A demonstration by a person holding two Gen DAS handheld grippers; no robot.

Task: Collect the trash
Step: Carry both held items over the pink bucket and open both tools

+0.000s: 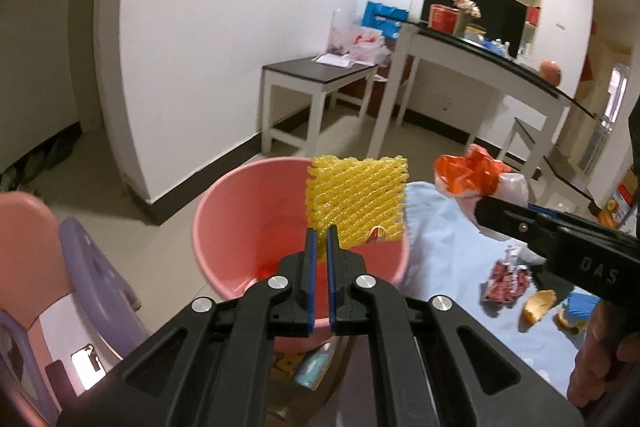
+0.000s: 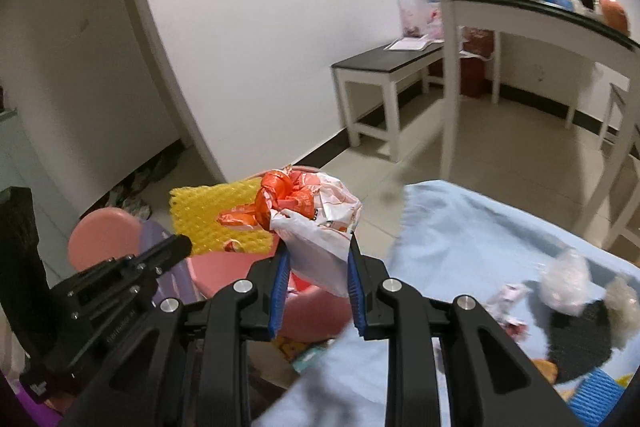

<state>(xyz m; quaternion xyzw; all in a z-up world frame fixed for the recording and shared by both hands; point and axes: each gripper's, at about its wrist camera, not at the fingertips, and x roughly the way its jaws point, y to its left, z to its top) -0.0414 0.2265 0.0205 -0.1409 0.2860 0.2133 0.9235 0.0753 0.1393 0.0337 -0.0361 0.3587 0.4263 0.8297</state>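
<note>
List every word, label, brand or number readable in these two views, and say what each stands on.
"DAS": raised letters on the black body of the right gripper, cut off at the picture's edge.
Print on the orange-and-white plastic bag held by the right gripper: too crumpled to read.
Embossed line on the left gripper body in the right wrist view: too small to read.
Red box on the far table: blurred, unreadable.

Left gripper (image 1: 321, 241) is sitting at lower centre of its view, jaws nearly closed, pinching. Right gripper (image 2: 318, 267) is sitting at lower centre, jaws partly apart, clamping. A hand (image 1: 596, 359) is gripping its handle at lower right.
</note>
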